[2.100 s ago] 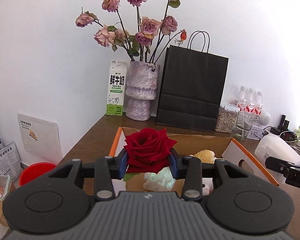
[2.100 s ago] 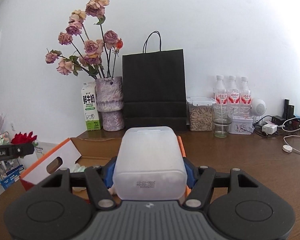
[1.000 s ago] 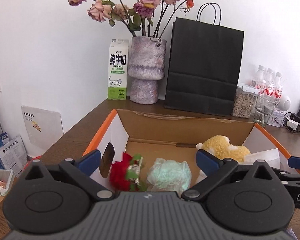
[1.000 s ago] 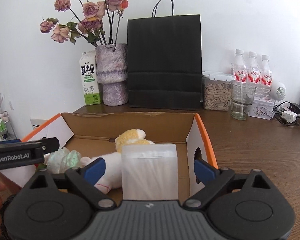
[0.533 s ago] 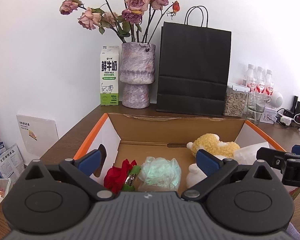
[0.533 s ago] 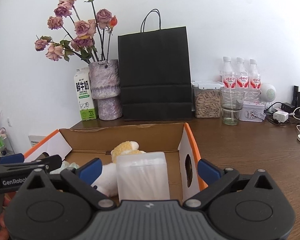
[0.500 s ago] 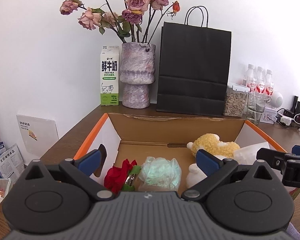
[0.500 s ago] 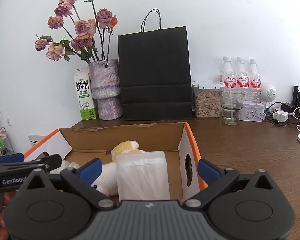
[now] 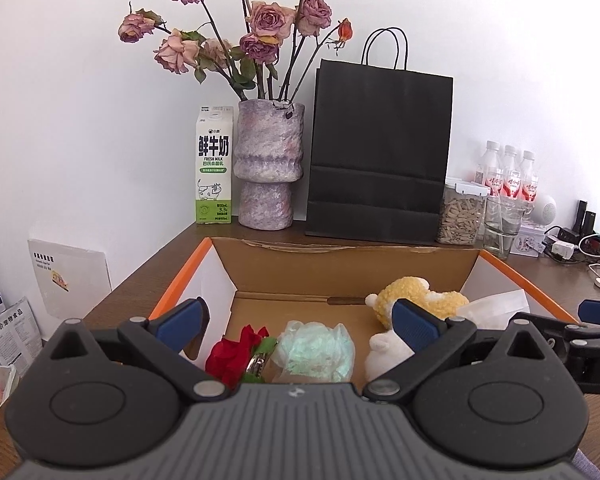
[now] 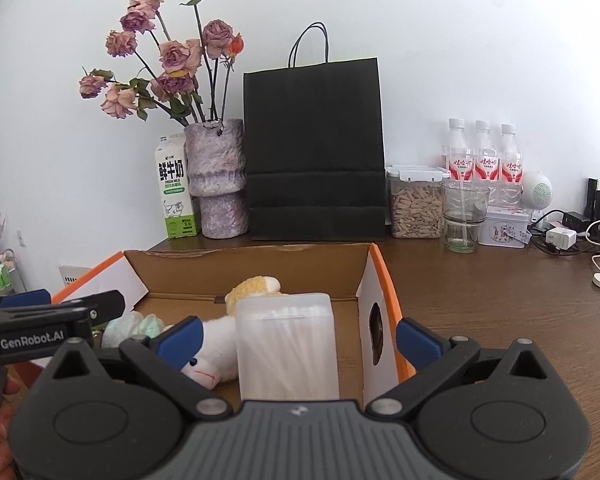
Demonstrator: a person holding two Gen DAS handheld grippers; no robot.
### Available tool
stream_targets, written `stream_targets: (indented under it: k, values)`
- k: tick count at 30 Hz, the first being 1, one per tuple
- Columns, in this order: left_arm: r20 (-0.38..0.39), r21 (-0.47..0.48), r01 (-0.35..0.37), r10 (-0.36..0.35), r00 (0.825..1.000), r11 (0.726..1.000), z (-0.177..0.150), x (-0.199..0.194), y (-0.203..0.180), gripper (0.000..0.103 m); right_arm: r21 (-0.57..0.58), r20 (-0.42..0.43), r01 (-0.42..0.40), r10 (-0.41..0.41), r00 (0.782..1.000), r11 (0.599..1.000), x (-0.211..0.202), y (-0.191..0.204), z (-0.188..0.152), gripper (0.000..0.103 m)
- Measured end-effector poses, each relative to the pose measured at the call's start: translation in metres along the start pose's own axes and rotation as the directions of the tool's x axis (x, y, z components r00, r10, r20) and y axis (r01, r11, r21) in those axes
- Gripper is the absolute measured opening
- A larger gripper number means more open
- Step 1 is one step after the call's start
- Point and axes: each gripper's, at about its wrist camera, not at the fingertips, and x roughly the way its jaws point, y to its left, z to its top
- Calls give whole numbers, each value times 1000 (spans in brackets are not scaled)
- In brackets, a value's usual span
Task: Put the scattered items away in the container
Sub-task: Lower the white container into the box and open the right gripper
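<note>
An open cardboard box (image 9: 352,264) with orange edges sits on the wooden table. Inside lie a red rose (image 9: 234,356), a pale green crumpled bag (image 9: 316,350), a yellow and white plush toy (image 9: 418,294) and a translucent white swab box (image 10: 286,344). My left gripper (image 9: 300,320) hovers open over the box's near left part, with nothing between its blue pads. My right gripper (image 10: 299,336) hangs open over the near right part. The swab box stands between its wide jaws, and the pads (image 10: 418,338) are clear of it.
Along the wall stand a milk carton (image 9: 214,164), a vase of dried roses (image 9: 268,168), a black paper bag (image 9: 380,156), a seed jar (image 10: 416,206), a glass (image 10: 464,216) and bottles (image 10: 484,152). Cables (image 10: 580,236) lie at the far right. The table edge drops off left.
Earlier the left gripper held the rose and the right held the swab box. Both jaws opened, and both things now lie in the cardboard box. Since then the views have shifted only slightly.
</note>
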Motion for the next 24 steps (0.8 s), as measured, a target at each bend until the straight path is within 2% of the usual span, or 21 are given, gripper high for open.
stream_targets:
  k: [12,20,24]
  values:
    - [18,-3,-15,15,1000,1000,-5,-6,4,103,-14,30,-1,2,1000,1000,-10,1,-2,103]
    - [127,-14,-12,13,992,1000,-10,-29,9,103,-38,66,6,-3,998,999,-22,4,-11,103]
    - [140,-17,-21,24,990,1000,-12,-35,12,103,-46,86,22,-18,996,999,-30,4,-16,103]
